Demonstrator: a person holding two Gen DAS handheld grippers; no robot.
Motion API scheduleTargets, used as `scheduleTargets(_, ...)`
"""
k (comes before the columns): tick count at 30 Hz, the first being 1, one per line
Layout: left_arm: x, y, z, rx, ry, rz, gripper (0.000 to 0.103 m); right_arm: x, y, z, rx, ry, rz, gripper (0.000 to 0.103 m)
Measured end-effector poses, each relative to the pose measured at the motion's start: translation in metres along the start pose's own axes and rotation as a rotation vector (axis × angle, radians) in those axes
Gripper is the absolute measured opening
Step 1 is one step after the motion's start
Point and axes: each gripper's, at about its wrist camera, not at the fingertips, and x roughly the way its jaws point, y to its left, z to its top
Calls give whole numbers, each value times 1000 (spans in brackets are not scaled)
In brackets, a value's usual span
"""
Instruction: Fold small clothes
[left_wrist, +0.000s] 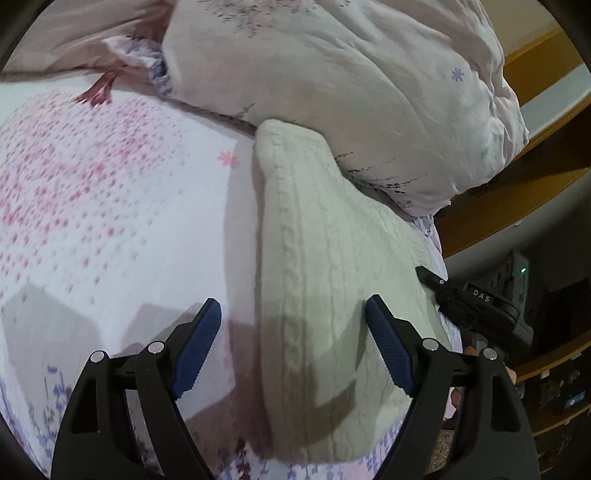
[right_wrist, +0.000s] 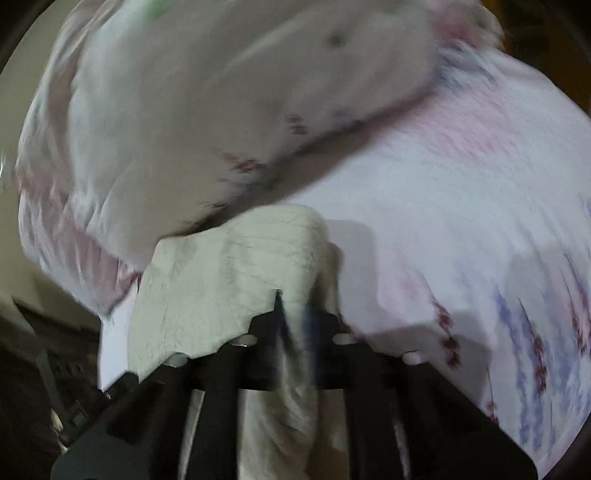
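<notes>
One cream knit garment (left_wrist: 325, 295) lies on the floral bed sheet (left_wrist: 110, 206), near one pillow (left_wrist: 351, 92). The left hand-held gripper (left_wrist: 293, 314) hangs spread above it; the right hand-held gripper (right_wrist: 295, 314) pinches its near edge.

Right tongs (right_wrist: 295, 314) and cream knit garment (right_wrist: 236, 280) motion-blurred, garment's lower end behind the tongs.
</notes>
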Motion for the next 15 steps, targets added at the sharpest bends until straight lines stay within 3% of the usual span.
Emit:
scheduleTargets(3, 5, -13, 2, 50, -21, 33, 81, -15, 27, 1, -162, -133, -96, 7)
scheduleTargets(5, 9, -17, 3, 80, -23, 53, 81, -11, 24, 4, -152, -134, -170, 7)
scheduleTargets(7, 12, -21, 2, 102, -22, 56, 81, 4, 8, 6, -89, -76, -241, 7)
scheduleTargets(11, 16, -29, 1, 138, -30, 80, 81, 12, 4, 1, -70, -54, -255, 13)
scheduleTargets(13, 14, -28, 1, 138, -30, 77, 81, -1, 7, -3, -68, -78, -246, 30)
scheduleTargets(15, 8, -26, -2, 139, -31, 72, 81, -22, 11, -12, -74, -127, -209, 32)
